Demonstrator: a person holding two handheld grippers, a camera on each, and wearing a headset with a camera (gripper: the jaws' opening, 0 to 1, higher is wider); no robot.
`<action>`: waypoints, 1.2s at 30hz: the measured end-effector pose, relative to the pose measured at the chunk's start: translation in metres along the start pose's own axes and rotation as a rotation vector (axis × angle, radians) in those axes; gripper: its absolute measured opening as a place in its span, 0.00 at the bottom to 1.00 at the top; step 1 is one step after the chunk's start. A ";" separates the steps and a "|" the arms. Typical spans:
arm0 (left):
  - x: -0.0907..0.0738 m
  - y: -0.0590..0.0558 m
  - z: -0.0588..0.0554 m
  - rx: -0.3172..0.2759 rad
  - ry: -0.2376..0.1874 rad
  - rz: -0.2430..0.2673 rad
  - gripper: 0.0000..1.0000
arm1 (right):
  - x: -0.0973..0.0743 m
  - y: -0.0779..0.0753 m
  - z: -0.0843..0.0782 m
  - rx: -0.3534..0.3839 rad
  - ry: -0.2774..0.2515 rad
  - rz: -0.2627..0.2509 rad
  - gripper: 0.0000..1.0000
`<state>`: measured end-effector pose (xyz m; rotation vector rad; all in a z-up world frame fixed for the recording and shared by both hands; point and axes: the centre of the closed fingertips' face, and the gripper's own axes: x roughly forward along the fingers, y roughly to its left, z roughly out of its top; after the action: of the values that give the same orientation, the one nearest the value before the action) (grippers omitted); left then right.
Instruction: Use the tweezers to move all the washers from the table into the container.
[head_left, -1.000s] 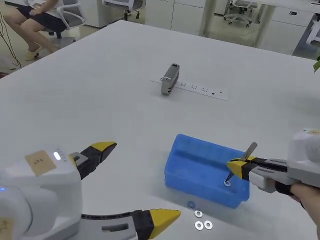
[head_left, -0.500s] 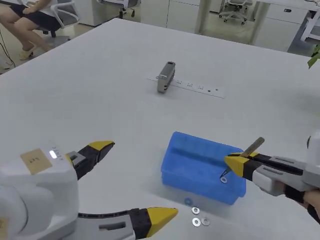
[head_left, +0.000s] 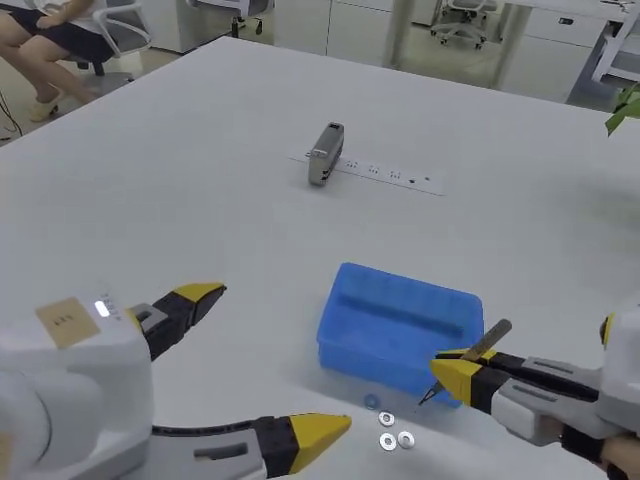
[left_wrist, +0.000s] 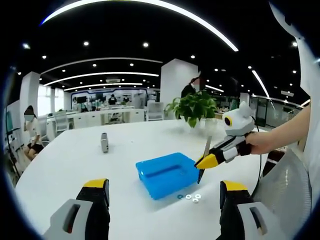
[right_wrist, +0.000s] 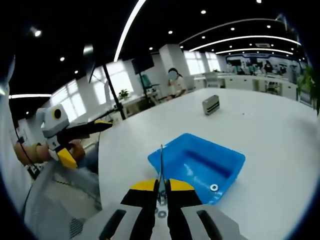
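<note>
Washers (head_left: 388, 441) on table (head_left: 200, 200), near tweezers (head_left: 492, 338) tip, tweezers in right fingers (head_left: 460, 380)

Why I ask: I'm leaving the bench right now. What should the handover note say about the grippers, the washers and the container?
Left gripper: open, holding nothing, left of the blue container in the head view.
Right gripper: shut on the tweezers; their tip hangs low in front of the container and looks empty.
Done: one washer lies inside the container.
Left: four washers on the table just in front of the container, one of them bluish. Each has yet to be picked up with the tweezers and dropped in.
</note>
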<state>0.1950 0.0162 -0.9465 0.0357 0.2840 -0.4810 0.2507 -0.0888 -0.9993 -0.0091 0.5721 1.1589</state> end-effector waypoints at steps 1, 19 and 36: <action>0.000 -0.001 0.000 0.001 0.000 -0.001 0.93 | 0.002 0.001 -0.005 0.001 0.011 0.004 0.03; 0.001 -0.002 0.002 -0.001 0.002 0.002 0.93 | 0.016 0.003 -0.035 0.022 0.090 0.026 0.04; 0.002 -0.004 0.001 0.015 0.012 -0.004 0.93 | 0.016 0.015 -0.039 -0.131 0.123 0.042 0.04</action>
<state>0.1947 0.0117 -0.9462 0.0530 0.2919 -0.4873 0.2259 -0.0810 -1.0357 -0.1825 0.6060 1.2413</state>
